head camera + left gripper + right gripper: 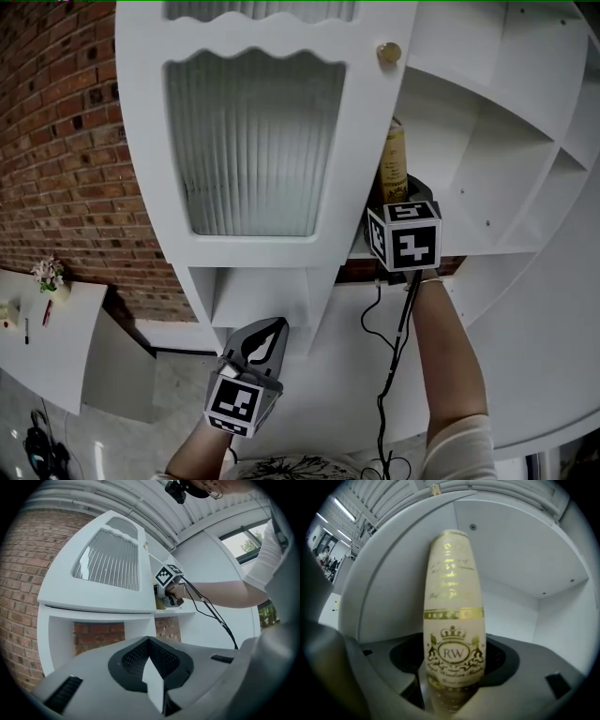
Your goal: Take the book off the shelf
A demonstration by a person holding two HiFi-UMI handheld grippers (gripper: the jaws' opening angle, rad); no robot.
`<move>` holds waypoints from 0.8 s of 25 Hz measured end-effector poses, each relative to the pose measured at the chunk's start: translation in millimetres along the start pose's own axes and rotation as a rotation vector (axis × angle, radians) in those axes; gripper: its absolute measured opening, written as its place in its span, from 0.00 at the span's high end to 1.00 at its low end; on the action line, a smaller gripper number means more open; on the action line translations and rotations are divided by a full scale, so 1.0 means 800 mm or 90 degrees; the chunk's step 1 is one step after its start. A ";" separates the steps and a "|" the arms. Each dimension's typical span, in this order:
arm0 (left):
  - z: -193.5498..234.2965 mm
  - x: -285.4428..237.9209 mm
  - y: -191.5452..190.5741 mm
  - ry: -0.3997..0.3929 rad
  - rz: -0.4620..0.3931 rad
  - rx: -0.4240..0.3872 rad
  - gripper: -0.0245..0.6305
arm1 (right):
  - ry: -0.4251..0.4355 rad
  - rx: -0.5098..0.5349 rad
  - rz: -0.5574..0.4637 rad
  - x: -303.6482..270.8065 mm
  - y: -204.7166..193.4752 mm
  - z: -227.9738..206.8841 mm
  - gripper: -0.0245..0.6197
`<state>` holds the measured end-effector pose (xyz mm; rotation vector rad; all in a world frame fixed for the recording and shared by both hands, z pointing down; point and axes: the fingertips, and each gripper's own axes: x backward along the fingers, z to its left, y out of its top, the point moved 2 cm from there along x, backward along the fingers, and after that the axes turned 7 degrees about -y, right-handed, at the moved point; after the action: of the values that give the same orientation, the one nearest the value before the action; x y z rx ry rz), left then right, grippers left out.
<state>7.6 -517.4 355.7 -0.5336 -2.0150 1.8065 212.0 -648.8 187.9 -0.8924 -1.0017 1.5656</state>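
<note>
Right of centre in the head view, the right gripper [397,190] reaches onto the white shelf [497,246], its wide jaws closing around the upright cream book [392,157] with gold print, pads not yet pressing it. Lower down, the left gripper [265,337] hangs empty, jaws together, below the ribbed-glass cabinet door [253,141]

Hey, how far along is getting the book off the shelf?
Done: the right gripper is up at the shelf, with the cream book between its jaws. In hand: those jaws are closing on it, with no firm grip evident yet. Left: lifting the book, which stands on the shelf, out. The left gripper is shut, empty, lower down.
</note>
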 end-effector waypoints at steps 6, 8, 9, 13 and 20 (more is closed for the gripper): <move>0.000 0.007 0.002 0.001 -0.001 0.002 0.96 | -0.030 -0.004 0.023 -0.018 -0.005 -0.013 0.55; 0.001 0.012 -0.001 0.007 0.000 0.002 0.96 | -0.043 0.008 0.024 -0.019 -0.006 -0.016 0.60; 0.001 0.015 -0.002 0.009 0.002 0.001 0.96 | -0.044 0.013 0.025 -0.019 -0.006 -0.016 0.60; 0.000 0.026 0.006 0.023 0.003 -0.005 0.96 | -0.039 0.017 0.029 -0.014 -0.002 -0.020 0.60; -0.027 0.050 0.009 0.050 0.017 0.013 0.96 | -0.016 -0.020 0.002 0.049 -0.010 -0.031 0.61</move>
<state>-15.3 -477.8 351.6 -0.6189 -1.9445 1.7902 229.9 -605.5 183.4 -0.8974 -1.0453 1.5710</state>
